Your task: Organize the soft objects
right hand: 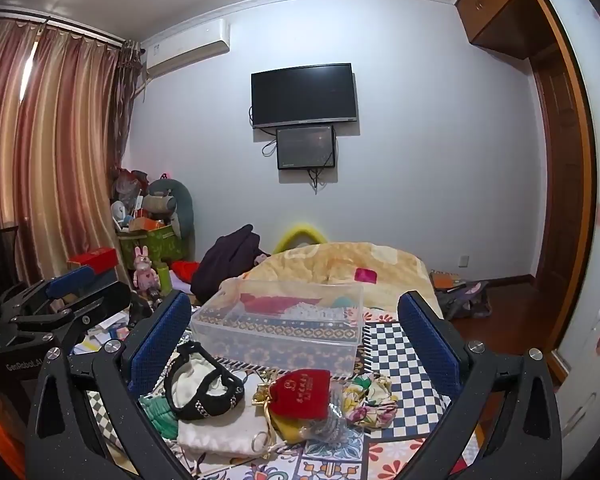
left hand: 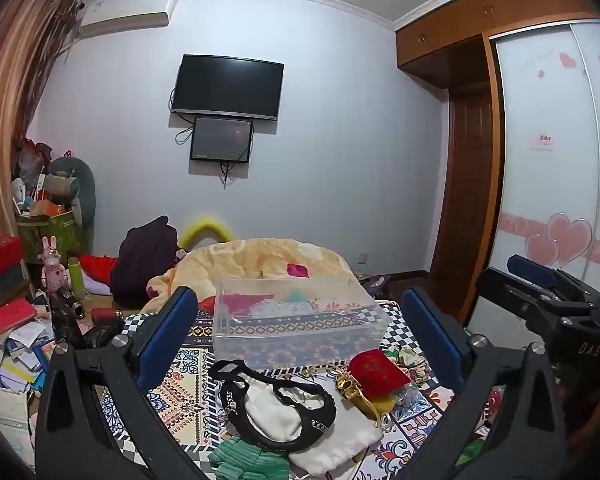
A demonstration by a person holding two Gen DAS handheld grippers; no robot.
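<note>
A clear plastic bin stands on the patterned bedspread, with some cloth items inside. In front of it lie soft items: a black-trimmed white piece, a red pouch, a green knit piece, a white drawstring bag and a floral cloth. My left gripper is open and empty above them. My right gripper is open and empty too; it also shows in the left wrist view.
A yellow blanket is heaped behind the bin, with a dark garment beside it. Boxes, books and toys clutter the floor at left. A wardrobe stands at right.
</note>
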